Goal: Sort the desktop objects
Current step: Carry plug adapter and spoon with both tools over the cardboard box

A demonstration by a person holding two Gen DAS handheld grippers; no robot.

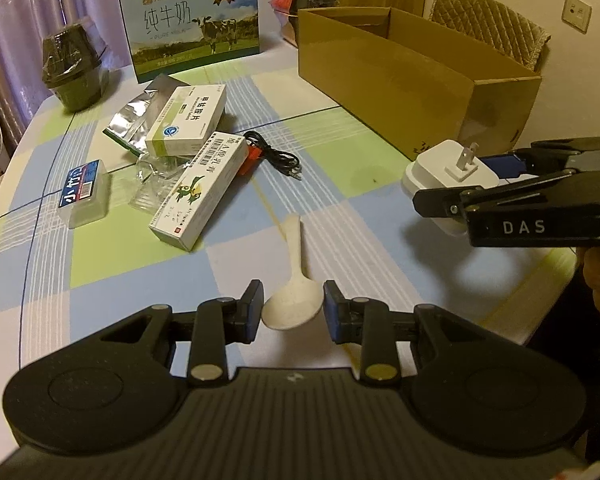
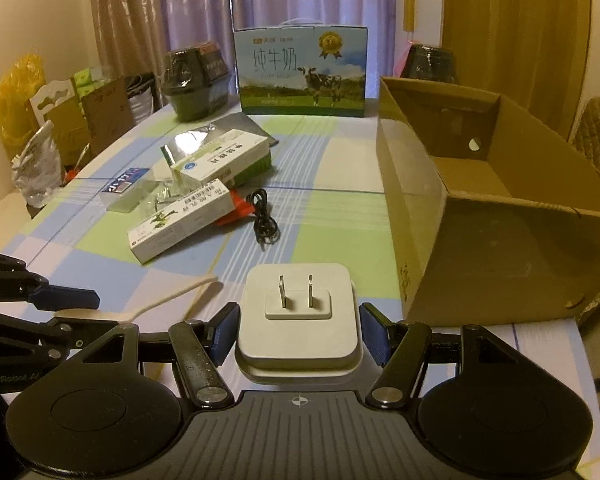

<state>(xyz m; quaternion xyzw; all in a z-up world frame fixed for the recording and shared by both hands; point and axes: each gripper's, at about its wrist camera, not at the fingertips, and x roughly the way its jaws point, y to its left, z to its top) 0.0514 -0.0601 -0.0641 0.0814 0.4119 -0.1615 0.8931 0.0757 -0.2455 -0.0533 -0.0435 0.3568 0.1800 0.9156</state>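
Observation:
A cream plastic spoon (image 1: pixel 294 276) lies on the checked tablecloth, handle pointing away. My left gripper (image 1: pixel 294 310) is open, its blue-padded fingers close on either side of the spoon's bowl with slim gaps. The right wrist view shows the spoon (image 2: pixel 172 294) too. A white plug charger (image 2: pixel 298 320), prongs up, sits between the pads of my right gripper (image 2: pixel 298 332), which looks shut on its two sides. In the left wrist view the charger (image 1: pixel 448 172) and right gripper (image 1: pixel 472 184) are at the right, near the open cardboard box (image 1: pixel 400 80).
Mid-table lie two medicine boxes (image 1: pixel 198 192) (image 1: pixel 186 120), a foil pouch (image 1: pixel 134 118), a coiled black cable (image 1: pixel 274 154), a small clear box (image 1: pixel 85 192). A milk carton (image 1: pixel 192 24) and dark wrapped pots (image 1: pixel 74 68) stand at the back. A chair (image 1: pixel 496 24) is behind the box.

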